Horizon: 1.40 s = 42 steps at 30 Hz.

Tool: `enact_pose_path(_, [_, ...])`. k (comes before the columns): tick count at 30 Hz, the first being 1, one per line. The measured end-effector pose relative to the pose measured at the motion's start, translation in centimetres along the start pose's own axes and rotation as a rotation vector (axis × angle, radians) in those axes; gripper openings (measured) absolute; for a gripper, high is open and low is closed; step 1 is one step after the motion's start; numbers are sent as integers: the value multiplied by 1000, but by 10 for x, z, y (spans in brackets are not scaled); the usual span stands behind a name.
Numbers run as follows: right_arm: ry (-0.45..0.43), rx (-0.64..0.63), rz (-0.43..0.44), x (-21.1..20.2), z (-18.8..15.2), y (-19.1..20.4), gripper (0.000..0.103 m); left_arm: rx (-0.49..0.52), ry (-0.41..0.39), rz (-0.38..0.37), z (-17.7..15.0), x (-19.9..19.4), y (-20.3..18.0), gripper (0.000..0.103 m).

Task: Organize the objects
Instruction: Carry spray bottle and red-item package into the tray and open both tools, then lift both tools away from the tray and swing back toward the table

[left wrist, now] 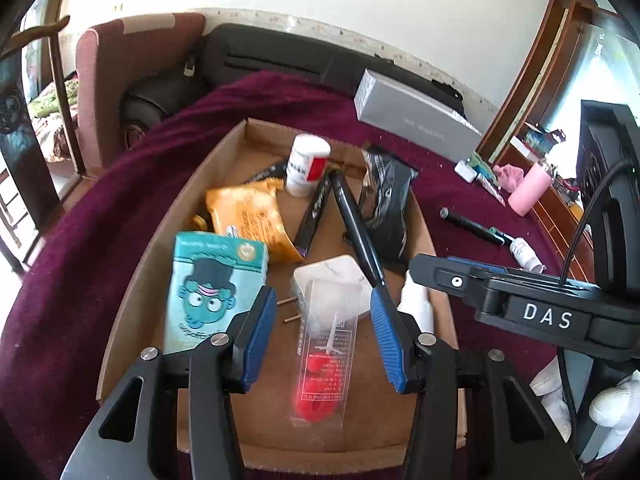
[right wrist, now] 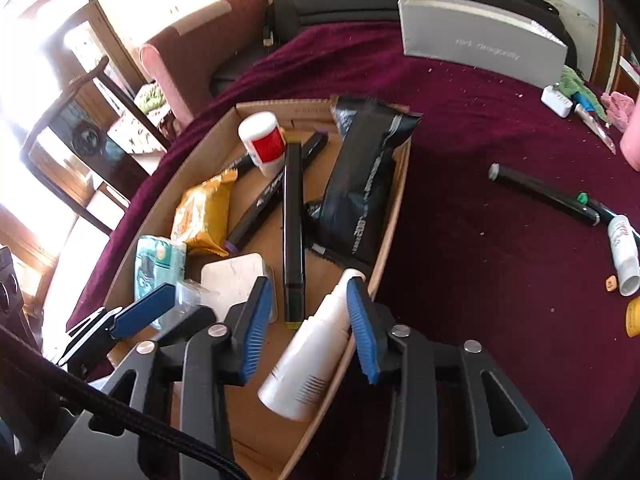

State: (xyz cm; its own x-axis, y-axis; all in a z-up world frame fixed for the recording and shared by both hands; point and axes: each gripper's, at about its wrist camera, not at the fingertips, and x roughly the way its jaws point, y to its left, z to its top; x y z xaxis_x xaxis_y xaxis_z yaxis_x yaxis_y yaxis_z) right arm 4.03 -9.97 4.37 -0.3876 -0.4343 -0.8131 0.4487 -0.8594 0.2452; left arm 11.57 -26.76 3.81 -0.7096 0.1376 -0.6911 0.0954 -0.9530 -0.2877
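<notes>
While both jaws stand apart, only the right wrist view shows the white bottle (right wrist: 308, 360) whole, leaning on the cardboard tray (right wrist: 394, 208).

the cardboard tray (left wrist: 224, 168) is matt brown corrugated board, raw at its edges. under it lies a maroon cloth (left wrist: 100, 208), napped and flecked with lint. in the tray, a clear plastic sleeve (left wrist: 326, 344) shines glossy, a yellow snack packet (left wrist: 244, 212) is crinkled foil, a black pouch (right wrist: 360, 184) is glossy film, and a white bottle (right wrist: 304, 364) is smooth plastic. the gripper pads (left wrist: 256, 336) look like ribbed blue rubber on matt black frames with bright metal pins. beyond the tray's far edge, a grey box (right wrist: 480, 36) is matt card.
</notes>
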Motion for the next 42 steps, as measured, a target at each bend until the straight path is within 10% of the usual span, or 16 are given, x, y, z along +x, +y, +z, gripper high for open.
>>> enact_pose_path(16, [-246,-76,-175,-102,-28,-18,49,74,-164,-28,2,-78,-58,52])
enact_pose_path(28, [-532,7,-382,-390,-26,-79,57,251,-516,-278,67,-264,-172,54])
enact_pose_path(36, [-686,54,-703,-575,25,-69,67,379,-712,-104,172,-359,-235,67])
enact_pose_path(42, [-723,118,-732,-610,78,-87,83,579,-586,41,222,-319,-273,92])
